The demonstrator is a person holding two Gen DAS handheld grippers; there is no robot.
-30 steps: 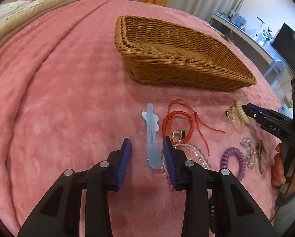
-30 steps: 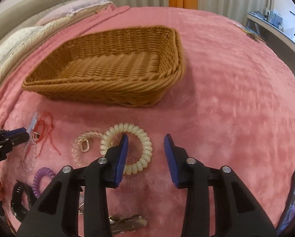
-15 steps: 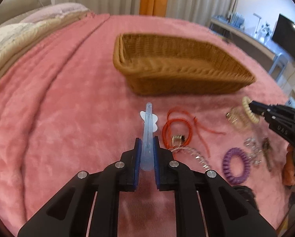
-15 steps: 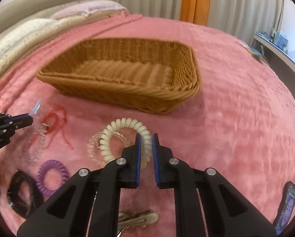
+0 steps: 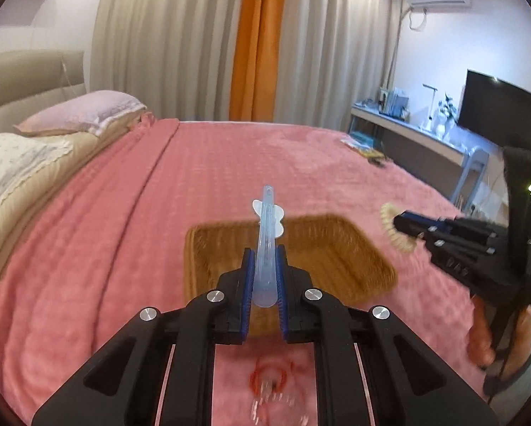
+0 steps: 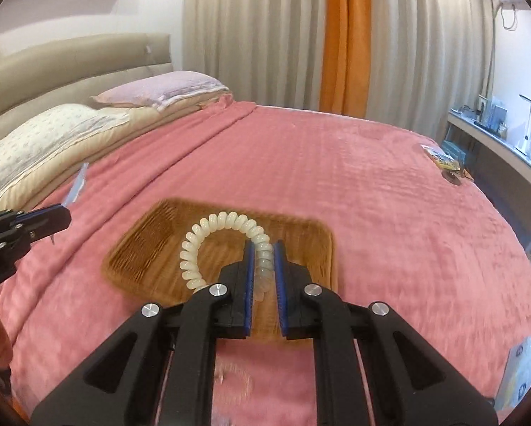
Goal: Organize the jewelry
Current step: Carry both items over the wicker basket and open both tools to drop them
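My left gripper point(image 5: 264, 254) is shut on a pale blue hair clip point(image 5: 266, 234) and holds it raised above the near side of the wicker basket point(image 5: 350, 259). My right gripper point(image 6: 264, 248) is shut on a cream spiral hair tie point(image 6: 208, 229), also lifted over the basket point(image 6: 141, 248). The right gripper with its hair tie shows in the left wrist view point(image 5: 400, 227), to the right of the basket. The left gripper with the clip shows at the left edge of the right wrist view point(image 6: 58, 218).
A red cord bracelet point(image 5: 269, 378) and a clear bead bracelet point(image 5: 276, 408) lie blurred on the pink blanket point(image 5: 105, 248) below my left gripper. Another clear bracelet point(image 6: 235, 380) lies under my right gripper. Pillows point(image 6: 52, 131) are at the left, a desk point(image 5: 418, 135) at the right.
Both grippers closed on their items, the clip and the spiral hair tie, then lifted them off the blanket and up over the basket. The views tilted upward.
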